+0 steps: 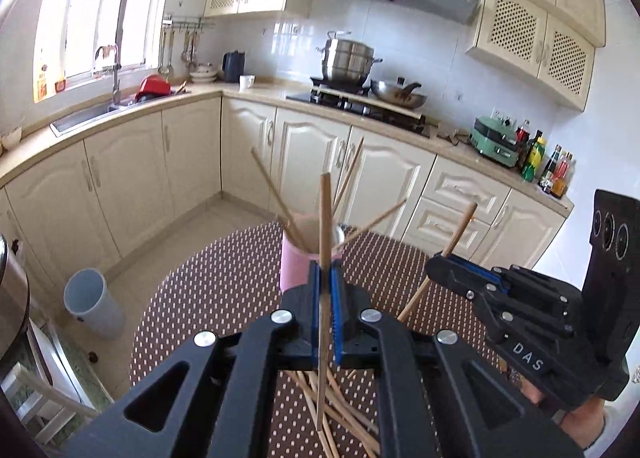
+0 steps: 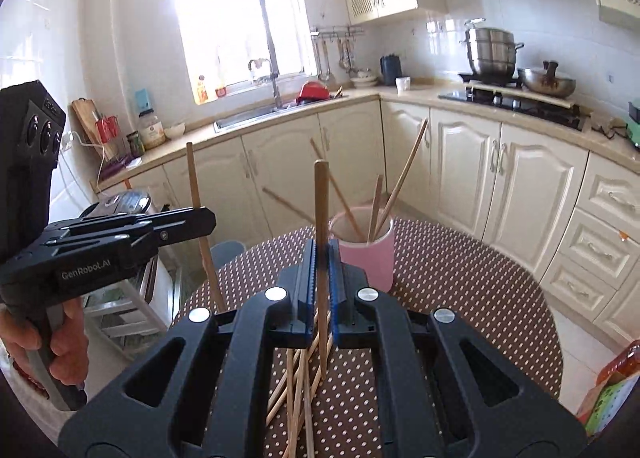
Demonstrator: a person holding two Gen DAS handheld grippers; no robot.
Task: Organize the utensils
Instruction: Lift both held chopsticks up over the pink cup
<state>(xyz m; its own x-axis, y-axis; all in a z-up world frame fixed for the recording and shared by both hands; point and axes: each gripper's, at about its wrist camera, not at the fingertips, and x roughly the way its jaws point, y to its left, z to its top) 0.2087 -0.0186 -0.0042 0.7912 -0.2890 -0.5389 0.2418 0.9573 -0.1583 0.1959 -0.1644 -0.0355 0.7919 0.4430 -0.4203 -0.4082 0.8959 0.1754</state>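
Two chopsticks are up, one clamped upright in my left gripper (image 1: 326, 278), one in my right gripper (image 2: 320, 278). I should tip each thin end over the pink cup (image 2: 366, 254) on the dotted table (image 2: 460, 278), then let go. More chopsticks (image 2: 298, 386) lie loose below.

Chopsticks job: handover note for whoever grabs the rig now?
Left gripper: shut on one chopstick, held near upright.
Right gripper: shut on another chopstick, also upright.
Pink cup stands on the dotted table, several chopsticks already in it.
Loose pile lies on the table below the grippers.
Left: drop both held sticks into the cup, then clear the pile.
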